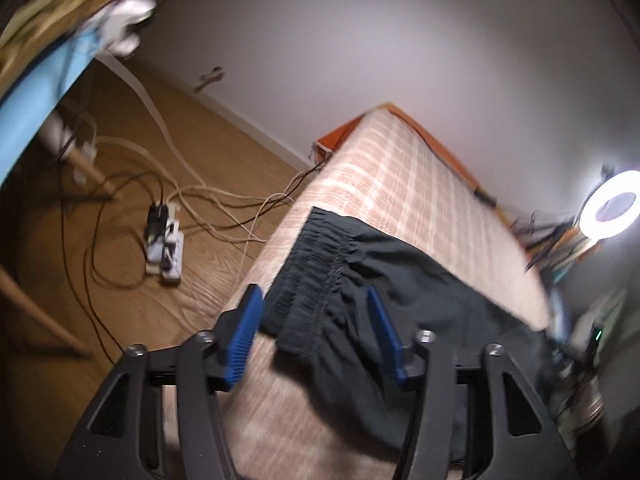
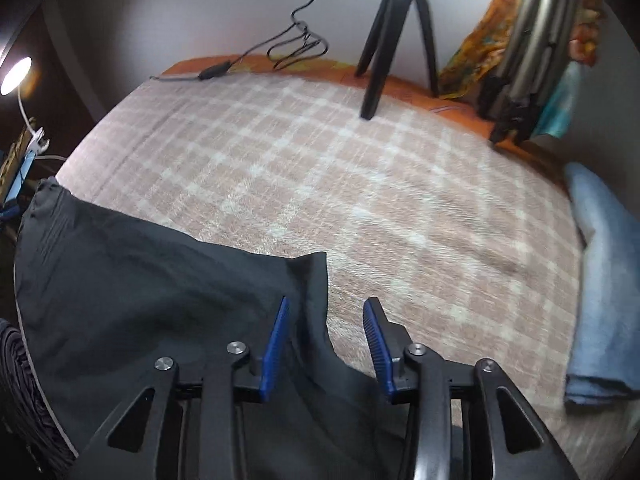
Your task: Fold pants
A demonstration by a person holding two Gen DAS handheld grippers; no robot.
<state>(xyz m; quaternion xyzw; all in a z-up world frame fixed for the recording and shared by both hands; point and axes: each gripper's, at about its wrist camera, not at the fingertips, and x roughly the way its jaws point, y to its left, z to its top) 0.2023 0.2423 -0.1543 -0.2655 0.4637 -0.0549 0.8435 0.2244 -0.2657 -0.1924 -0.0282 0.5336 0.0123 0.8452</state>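
Dark grey pants (image 1: 420, 280) lie on a bed with a pink checked cover (image 1: 420, 184), their gathered elastic waistband (image 1: 320, 256) near the bed's left edge. My left gripper (image 1: 313, 290) is open and low over the waistband, one blue pad on each side of it, neither pressing. In the right wrist view the pants (image 2: 140, 280) spread to the left over the cover (image 2: 320, 160). My right gripper (image 2: 328, 301) is open above their right edge, with a fold of fabric under the gap.
A black tripod (image 2: 384, 40) and a cable with an adapter (image 2: 216, 70) stand at the far side of the bed. Folded light-blue cloth (image 2: 604, 280) lies at the right. A power strip (image 1: 166, 248) with cables is on the wooden floor. A ring light (image 1: 612, 208) glows at right.
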